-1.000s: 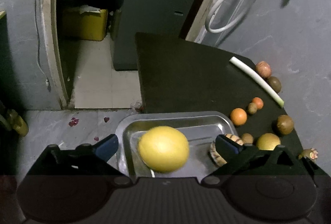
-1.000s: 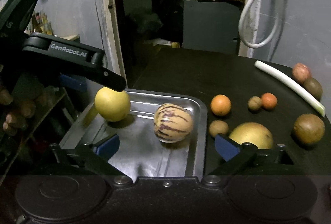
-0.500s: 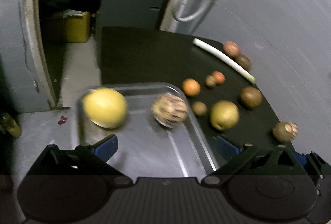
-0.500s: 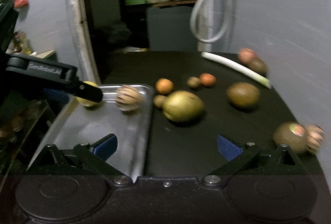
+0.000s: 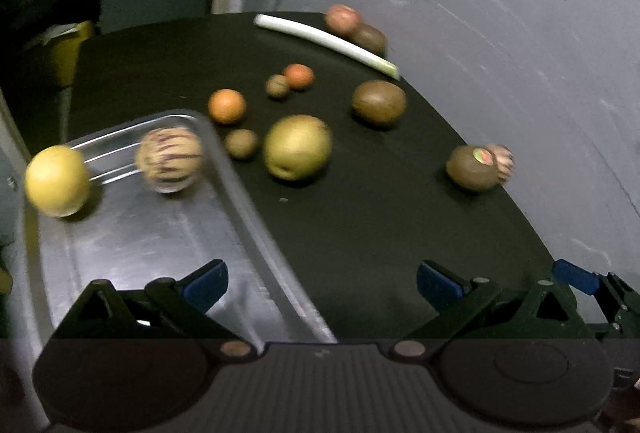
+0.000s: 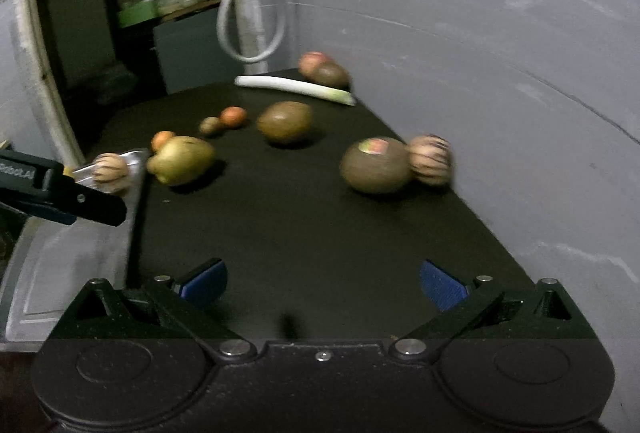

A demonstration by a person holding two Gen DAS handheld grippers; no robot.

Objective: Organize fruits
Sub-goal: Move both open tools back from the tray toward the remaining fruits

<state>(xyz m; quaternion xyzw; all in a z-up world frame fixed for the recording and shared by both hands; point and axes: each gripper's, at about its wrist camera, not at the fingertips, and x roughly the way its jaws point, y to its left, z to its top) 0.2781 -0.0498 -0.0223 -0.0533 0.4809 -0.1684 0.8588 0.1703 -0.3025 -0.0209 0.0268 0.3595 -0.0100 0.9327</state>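
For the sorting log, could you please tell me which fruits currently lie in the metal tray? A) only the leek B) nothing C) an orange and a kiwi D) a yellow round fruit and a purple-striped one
D: the left wrist view shows the yellow fruit and the striped fruit inside the metal tray; the other fruits lie on the dark tabletop.

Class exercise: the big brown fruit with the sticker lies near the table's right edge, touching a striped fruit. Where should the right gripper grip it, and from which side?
Grip the stickered brown fruit across its widest middle, coming in from the near side with the open right gripper. It is roundish, so a hold below or above the middle would likely slip. The striped fruit touches its right side, so one finger must slide into that narrow contact, or nudge it clear first.
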